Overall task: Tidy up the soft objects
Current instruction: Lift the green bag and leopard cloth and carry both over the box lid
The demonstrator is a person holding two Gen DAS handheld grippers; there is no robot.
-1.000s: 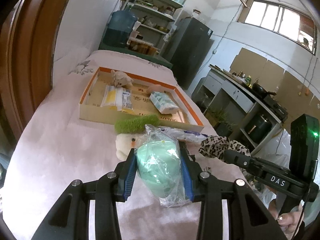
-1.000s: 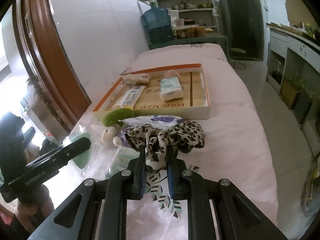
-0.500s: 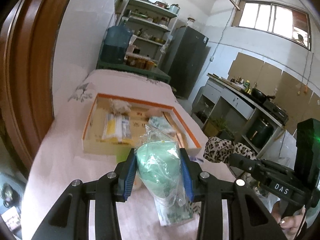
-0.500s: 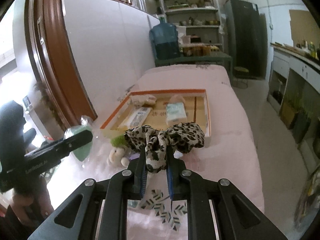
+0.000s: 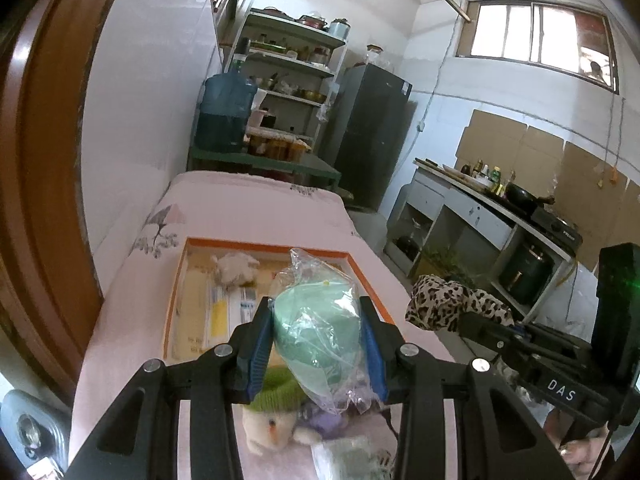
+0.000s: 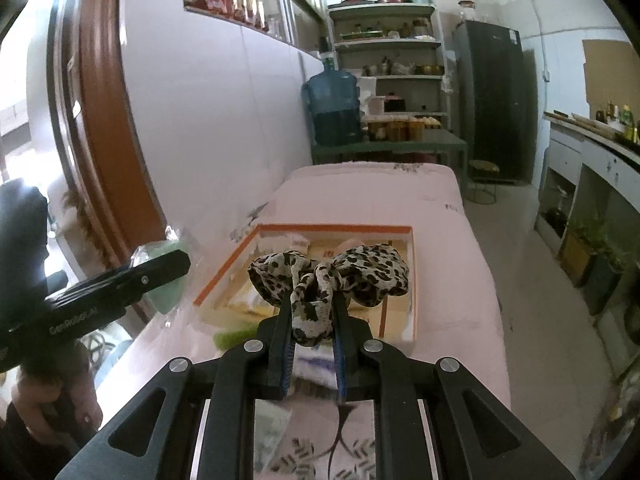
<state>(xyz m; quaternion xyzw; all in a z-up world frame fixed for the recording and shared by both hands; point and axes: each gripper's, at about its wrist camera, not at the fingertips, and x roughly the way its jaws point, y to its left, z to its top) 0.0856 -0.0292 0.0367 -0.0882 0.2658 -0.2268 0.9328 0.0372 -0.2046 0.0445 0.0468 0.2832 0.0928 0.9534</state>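
Note:
My left gripper point(image 5: 317, 322) is shut on a mint-green soft object in a clear plastic bag point(image 5: 318, 328), held in the air above the pink table. My right gripper point(image 6: 313, 310) is shut on a leopard-print fabric bow point(image 6: 352, 270), also lifted; the bow point(image 5: 444, 304) shows at the right of the left wrist view. Ahead of both lies an orange-rimmed cardboard tray point(image 5: 178, 280) point(image 6: 224, 276) holding a cream plush toy point(image 5: 234, 266) and flat packets. Below the left gripper lie a green-capped plush doll point(image 5: 272, 412) and a purple-white packet point(image 5: 324, 424).
The pink tablecloth point(image 6: 440, 240) runs to a green bench with a blue water jug point(image 6: 335, 108) and shelves. A brown curved door frame point(image 5: 44, 160) stands on the left. Kitchen counters point(image 5: 500, 216) and open floor lie to the right. A hand point(image 6: 48, 392) grips the left tool.
Both grippers have risen and moved forward toward the tray with their loads. The items left on the cloth now sit lower in each view, partly behind the fingers.

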